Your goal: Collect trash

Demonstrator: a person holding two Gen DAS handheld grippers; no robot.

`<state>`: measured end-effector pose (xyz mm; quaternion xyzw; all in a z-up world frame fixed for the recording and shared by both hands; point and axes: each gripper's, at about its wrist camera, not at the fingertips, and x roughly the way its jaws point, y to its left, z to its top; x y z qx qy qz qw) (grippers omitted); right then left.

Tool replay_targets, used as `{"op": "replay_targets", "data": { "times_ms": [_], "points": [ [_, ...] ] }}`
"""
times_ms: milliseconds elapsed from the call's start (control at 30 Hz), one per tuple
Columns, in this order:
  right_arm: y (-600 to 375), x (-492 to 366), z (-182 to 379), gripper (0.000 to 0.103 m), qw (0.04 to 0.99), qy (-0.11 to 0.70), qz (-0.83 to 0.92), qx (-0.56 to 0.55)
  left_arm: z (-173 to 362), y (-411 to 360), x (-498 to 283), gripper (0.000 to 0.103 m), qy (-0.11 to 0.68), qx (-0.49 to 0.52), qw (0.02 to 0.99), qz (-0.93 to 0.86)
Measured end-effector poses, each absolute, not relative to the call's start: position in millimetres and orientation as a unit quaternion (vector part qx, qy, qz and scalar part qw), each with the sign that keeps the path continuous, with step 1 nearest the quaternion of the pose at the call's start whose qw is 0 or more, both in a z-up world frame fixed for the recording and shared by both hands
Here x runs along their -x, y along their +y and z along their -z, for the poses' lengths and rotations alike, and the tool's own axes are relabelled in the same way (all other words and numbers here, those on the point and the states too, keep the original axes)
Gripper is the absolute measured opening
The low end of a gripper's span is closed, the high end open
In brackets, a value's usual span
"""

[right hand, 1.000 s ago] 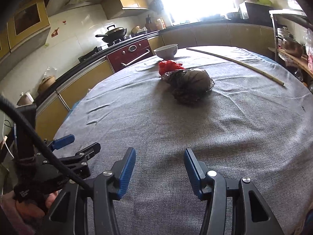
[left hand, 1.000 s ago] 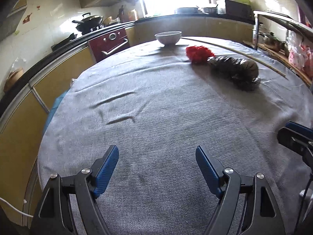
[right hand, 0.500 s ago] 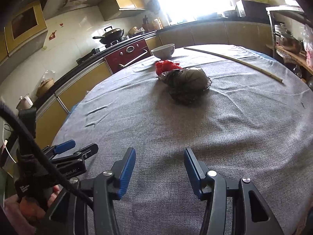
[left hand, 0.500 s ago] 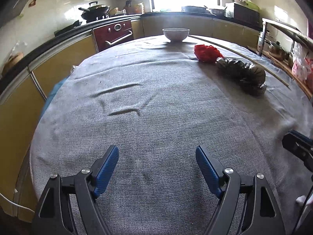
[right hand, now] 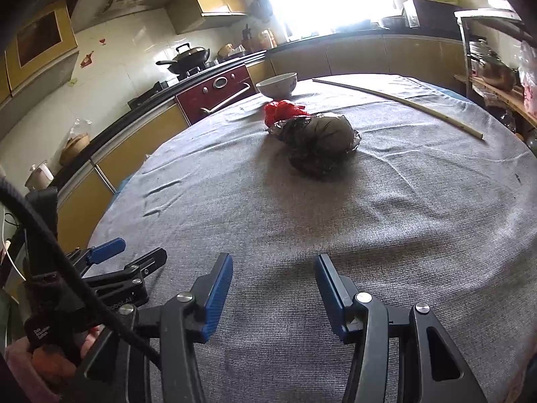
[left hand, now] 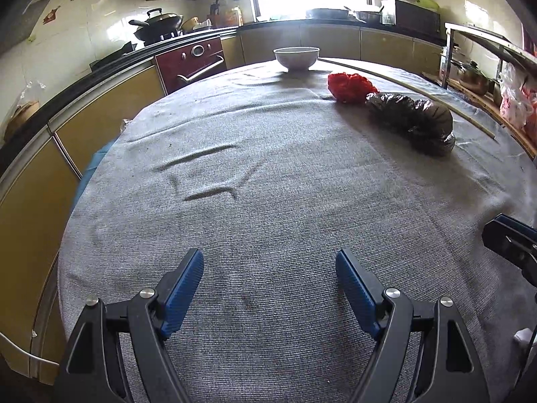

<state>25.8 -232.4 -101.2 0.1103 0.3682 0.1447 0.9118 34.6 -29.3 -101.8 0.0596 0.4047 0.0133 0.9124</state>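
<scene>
A crumpled black plastic bag (left hand: 414, 121) lies on the grey-clothed round table (left hand: 268, 208), far right of centre; it also shows in the right wrist view (right hand: 319, 141). A crumpled red plastic bag (left hand: 349, 86) lies just behind it, touching it (right hand: 283, 111). My left gripper (left hand: 270, 278) is open and empty, low over the near part of the table. My right gripper (right hand: 273, 283) is open and empty, also near the front edge, far short of both bags. The left gripper shows at the left of the right wrist view (right hand: 110, 268).
A white bowl (left hand: 296, 57) stands at the table's far edge. A long pale stick (right hand: 399, 102) lies across the far right of the table. Yellow kitchen cabinets and a red oven (left hand: 193, 63) curve round behind. A shelf rack (left hand: 483, 77) stands to the right.
The left gripper has lifted and tilted a little, so the table and bags sit lower in its view. The right gripper has barely moved. Both stay open.
</scene>
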Motion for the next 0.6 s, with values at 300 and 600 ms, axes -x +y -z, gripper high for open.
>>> {"op": "replay_targets", "data": {
  "times_ms": [300,600],
  "points": [
    [-232.2,-22.7,99.5,0.055,0.915,0.357,-0.149,-0.111,100.0,-27.6,-31.6,0.081,0.397,-0.059,0.916,-0.016],
    [-230.1,-21.4,98.9,0.055,0.917,0.354,-0.148,-0.106,98.7,-27.0,-30.8,0.081,0.395,-0.054,0.917,-0.01]
  ]
}}
